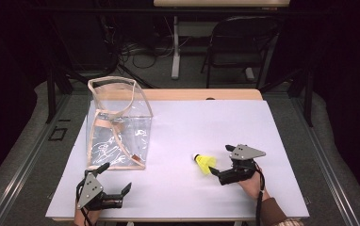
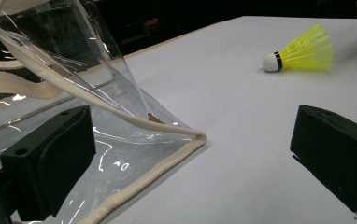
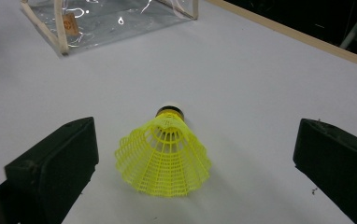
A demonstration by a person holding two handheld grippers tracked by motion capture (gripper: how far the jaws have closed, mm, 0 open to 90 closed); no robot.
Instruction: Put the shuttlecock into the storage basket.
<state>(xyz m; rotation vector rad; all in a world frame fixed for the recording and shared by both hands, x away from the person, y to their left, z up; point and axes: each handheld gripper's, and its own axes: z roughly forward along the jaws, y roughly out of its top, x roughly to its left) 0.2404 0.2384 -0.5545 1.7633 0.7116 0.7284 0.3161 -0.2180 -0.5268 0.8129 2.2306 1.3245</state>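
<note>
Shuttlecock lined up between the spread jaws of the right gripper (image 1: pixel 214 170).

Yellow mesh-skirted plastic shuttlecock (image 3: pixel 165 156) is seen lying on the white table (image 1: pixel 244 127), skirt toward those empty jaws, cork pointing away. Left gripper (image 1: pixel 117 176), likewise wide open and empty, is shown beside the clear plastic tote bag (image 2: pixel 97 121) with beige trim, farther off.

Table (image 1: pixel 183 127) — bag (image 1: pixel 117 127), shuttlecock (image 1: pixel 205 162)

There's a black folding chair (image 1: pixel 237 42) way out past the right gripper (image 1: pixel 218 159), beyond the table (image 1: pixel 206 117). Tangled cables (image 1: pixel 140 52) lie on the floor far ahead of the left gripper (image 1: pixel 117 176), next to a white desk leg (image 1: pixel 175 47).
</note>
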